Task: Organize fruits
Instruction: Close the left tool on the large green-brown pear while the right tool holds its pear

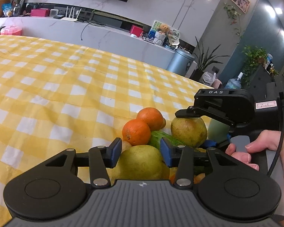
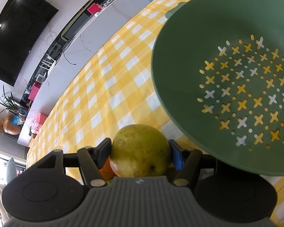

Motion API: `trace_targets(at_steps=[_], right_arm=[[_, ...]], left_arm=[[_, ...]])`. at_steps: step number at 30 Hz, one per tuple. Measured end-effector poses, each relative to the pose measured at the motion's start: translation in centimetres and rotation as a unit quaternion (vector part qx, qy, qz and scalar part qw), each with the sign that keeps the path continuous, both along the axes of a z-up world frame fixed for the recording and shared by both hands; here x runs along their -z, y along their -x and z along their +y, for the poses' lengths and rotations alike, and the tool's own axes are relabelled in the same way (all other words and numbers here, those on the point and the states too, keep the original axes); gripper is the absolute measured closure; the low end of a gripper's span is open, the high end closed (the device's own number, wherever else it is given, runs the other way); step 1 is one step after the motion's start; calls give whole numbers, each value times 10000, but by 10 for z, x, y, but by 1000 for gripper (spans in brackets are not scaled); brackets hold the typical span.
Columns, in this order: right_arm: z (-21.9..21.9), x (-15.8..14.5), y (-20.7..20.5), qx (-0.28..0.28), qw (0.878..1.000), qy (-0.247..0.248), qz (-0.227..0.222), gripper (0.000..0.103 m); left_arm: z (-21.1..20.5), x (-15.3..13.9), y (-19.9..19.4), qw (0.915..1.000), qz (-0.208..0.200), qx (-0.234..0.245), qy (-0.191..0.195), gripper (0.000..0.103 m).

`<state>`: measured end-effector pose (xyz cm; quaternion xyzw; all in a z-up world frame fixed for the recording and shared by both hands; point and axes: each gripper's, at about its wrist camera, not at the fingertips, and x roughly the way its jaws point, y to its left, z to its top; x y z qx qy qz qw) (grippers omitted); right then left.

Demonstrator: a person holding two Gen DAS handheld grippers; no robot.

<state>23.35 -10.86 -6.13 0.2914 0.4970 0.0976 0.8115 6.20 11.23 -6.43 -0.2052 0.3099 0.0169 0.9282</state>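
Yellow-checked counter [image 1: 56, 87] underneath: my left tongs [image 1: 141, 152] pinch one pear [image 1: 142, 162], right tongs [image 2: 140, 154] pinch another pear [image 2: 140, 151]. Next, I'd lift into the colander [image 2: 179, 75] beside them.

A: What does the left hand-held gripper [image 1: 141, 152] look like?
B: Black linkage arms with silver rivets, blue pads, two round black discs beside a ribbed grey body with a small emblem.
A: And the right hand-held gripper [image 2: 140, 154]?
B: Same build; from the left wrist, at three o'clock, it reads "DAS", carries a pink label and a black cable.
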Motion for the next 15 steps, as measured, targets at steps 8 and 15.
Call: trace_targets(at_steps=[8,15], right_arm=[[0,1,-1,4,10000,-7,29,41],[-1,1,-1,-3,10000,-4,27,41]], left_arm=[[-1,13,-3,9987,452,91,201,19],[0,20,-9,9967,677,202,398,18]])
